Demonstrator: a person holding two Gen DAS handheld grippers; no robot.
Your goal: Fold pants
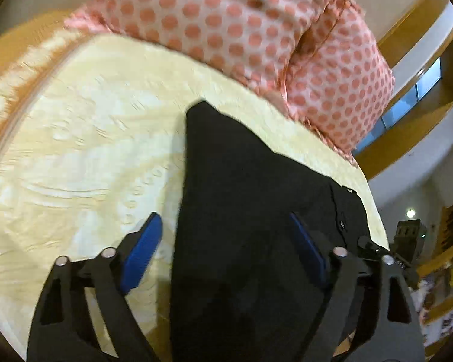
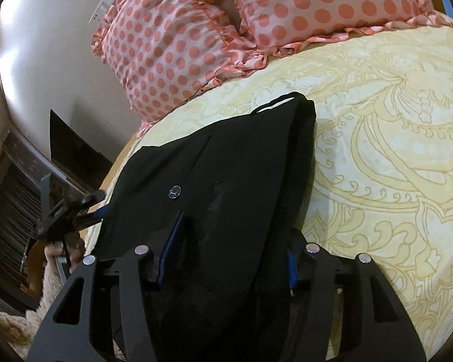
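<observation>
Black pants [image 1: 241,211] lie on a yellow patterned bedspread [image 1: 90,150], folded lengthwise, and also show in the right wrist view [image 2: 226,166] with a round button on top. My left gripper [image 1: 226,241] is open, its blue pads [image 1: 142,256] spread wide over the pants, nothing pinched. My right gripper [image 2: 232,247] is open too, its fingers straddling the near end of the pants; the cloth between them hides the right pad in part. In the right wrist view the left gripper [image 2: 75,211] shows at the pants' left edge, near the bed's side.
Two pink pillows with coral dots [image 2: 196,30] lie at the head of the bed, just beyond the pants. The bed's edge [image 2: 117,163] runs left of the pants, with dark furniture below. Wooden shelves [image 1: 422,96] stand to the right.
</observation>
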